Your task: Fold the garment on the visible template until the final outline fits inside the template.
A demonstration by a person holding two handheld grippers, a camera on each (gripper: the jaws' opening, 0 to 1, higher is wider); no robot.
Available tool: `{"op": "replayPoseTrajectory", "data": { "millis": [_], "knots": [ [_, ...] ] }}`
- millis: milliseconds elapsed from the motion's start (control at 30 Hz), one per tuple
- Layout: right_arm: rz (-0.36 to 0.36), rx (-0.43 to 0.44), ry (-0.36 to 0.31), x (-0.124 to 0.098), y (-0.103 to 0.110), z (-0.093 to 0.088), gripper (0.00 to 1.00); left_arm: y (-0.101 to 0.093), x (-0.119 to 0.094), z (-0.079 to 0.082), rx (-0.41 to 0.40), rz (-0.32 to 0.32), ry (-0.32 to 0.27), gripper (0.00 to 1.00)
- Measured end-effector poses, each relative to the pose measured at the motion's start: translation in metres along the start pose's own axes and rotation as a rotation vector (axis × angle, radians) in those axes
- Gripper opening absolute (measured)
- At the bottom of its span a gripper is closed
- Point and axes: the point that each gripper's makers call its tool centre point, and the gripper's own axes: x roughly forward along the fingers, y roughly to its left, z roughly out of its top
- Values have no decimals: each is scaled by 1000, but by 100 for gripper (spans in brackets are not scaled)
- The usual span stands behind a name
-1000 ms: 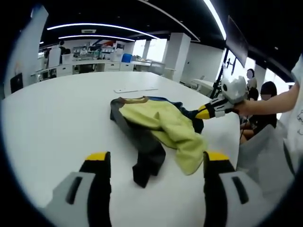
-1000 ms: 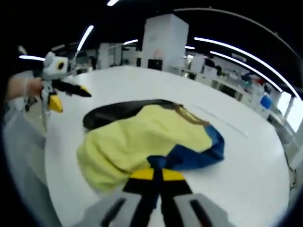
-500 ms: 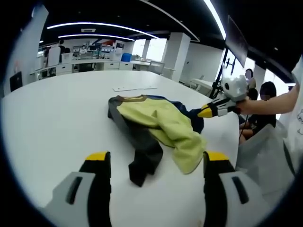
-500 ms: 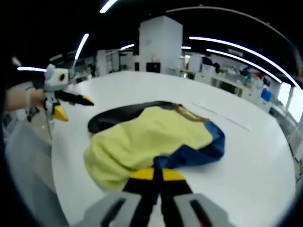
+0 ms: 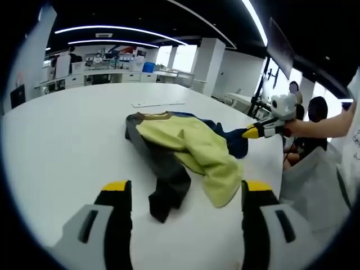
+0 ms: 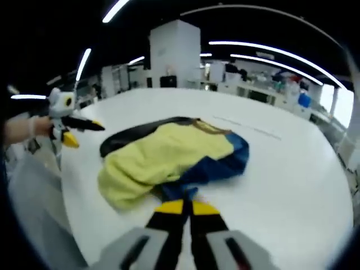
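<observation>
Your right gripper (image 6: 181, 207) has its jaws clamped on the blue edge of the crumpled yellow, blue and black garment (image 5: 185, 149), dragging it flat across the white table (image 5: 67, 140); your left gripper (image 5: 180, 194) hangs back, jaws apart.

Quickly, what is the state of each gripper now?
Left gripper: open, holding nothing.
Right gripper: shut on the blue edge of the garment.
</observation>
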Motion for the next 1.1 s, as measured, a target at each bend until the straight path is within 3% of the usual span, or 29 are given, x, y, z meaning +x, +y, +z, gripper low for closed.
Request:
{"op": "replayPoseTrajectory", "data": {
  "millis": [67,467,633,1100],
  "knots": [
    [-16,33,8,0,-14,-7,0,-2,2,0,1,-4,2,77],
    [-90,171,82,-12,-43,-59,0,-5,4,-2,3,-10,9,77],
    [-94,220,65,-18,-44,-58,0,-5,3,-3,3,-8,12,77],
    [-116,230,52,-27,-50,-61,0,-6,5,-4,5,-13,15,77]
  ]
}}
